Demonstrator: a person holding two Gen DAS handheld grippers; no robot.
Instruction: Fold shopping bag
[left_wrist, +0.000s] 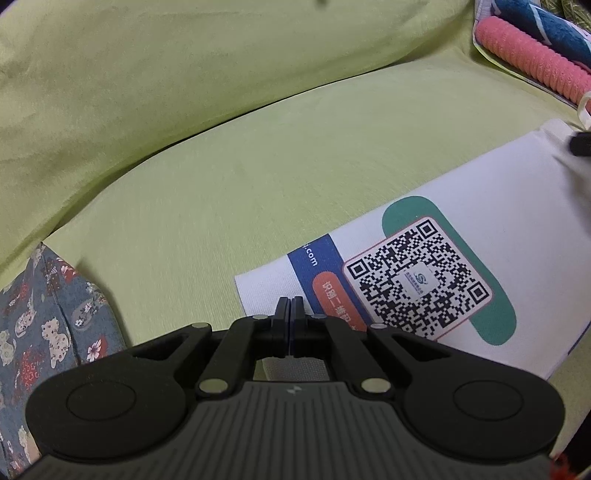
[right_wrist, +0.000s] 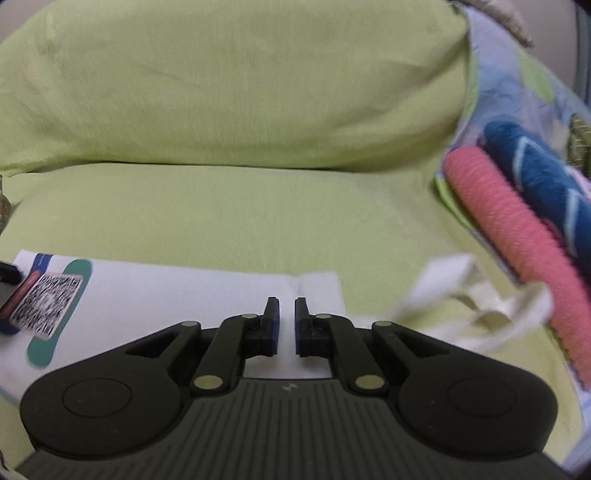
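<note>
Cream bag handles only in right wrist view.

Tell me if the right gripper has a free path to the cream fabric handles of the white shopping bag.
Probably yes: the right gripper is open, and the cream handles lie uncovered on the green cushion just to its right, nothing between them.

Soft, even light over my view, no glare, only faint shadows. Fisheye bends and darkens the corners. Right view smears the bag handles and QR code.
</note>
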